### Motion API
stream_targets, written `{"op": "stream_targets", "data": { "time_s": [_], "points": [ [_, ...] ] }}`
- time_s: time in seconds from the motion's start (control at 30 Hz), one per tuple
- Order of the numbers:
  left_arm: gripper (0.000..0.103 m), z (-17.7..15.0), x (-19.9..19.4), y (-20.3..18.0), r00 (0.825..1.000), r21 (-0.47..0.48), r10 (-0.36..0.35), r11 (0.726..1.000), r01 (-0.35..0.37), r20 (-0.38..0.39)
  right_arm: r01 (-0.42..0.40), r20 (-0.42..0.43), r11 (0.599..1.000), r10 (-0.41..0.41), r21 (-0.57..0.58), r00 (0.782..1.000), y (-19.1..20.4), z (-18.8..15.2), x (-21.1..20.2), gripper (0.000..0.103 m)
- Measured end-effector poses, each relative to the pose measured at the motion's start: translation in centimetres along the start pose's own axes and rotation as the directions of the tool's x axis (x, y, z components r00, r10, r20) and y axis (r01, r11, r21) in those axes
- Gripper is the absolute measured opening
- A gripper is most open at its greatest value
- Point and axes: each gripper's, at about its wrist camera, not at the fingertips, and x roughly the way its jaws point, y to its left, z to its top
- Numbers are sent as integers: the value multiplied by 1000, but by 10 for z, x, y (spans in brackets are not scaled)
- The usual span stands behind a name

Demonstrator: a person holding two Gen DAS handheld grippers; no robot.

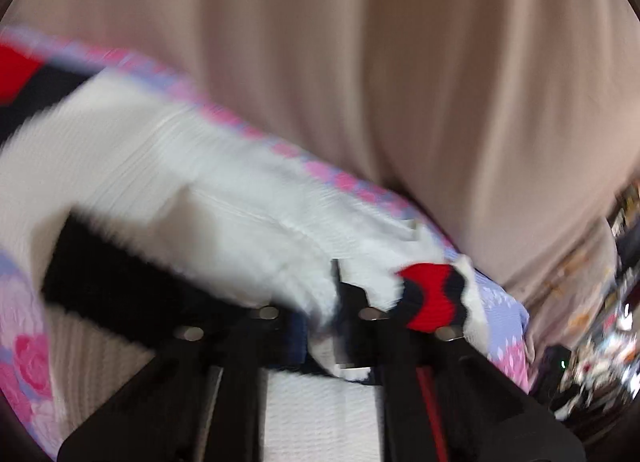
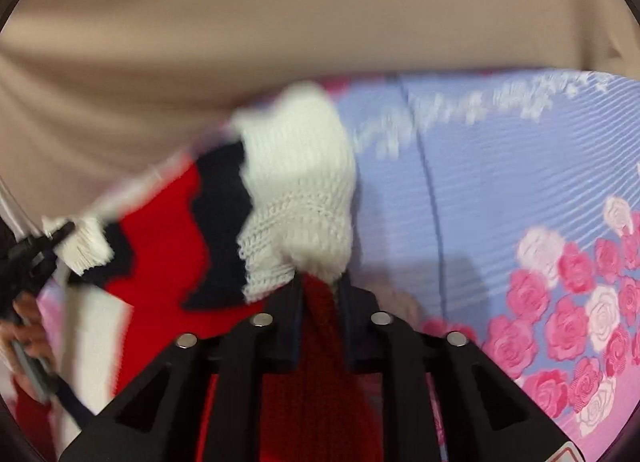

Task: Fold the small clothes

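Right wrist view: your right gripper (image 2: 320, 282) is clamped on the knit sweater (image 2: 224, 221), its red, navy and white folds bunched just ahead, above the rose-print bedsheet (image 2: 520, 181). On the left, your left gripper (image 1: 336, 302) pinches the sweater's white fabric. Beyond hangs a beige curtain (image 1: 400, 61). No containers show.
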Motion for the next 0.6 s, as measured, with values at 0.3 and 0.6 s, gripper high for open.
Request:
{"op": "stream_targets", "data": {
  "time_s": [0.3, 0.6],
  "points": [
    [8, -10, 4, 23, 992, 80, 86, 994, -79, -94, 49, -143, 993, -33, 105, 989, -38, -10, 6, 15],
    [11, -17, -2, 57, 996, -117, 0, 993, -11, -90, 131, 10, 984, -131, -121, 991, 61, 46, 30, 42]
  ]
}}
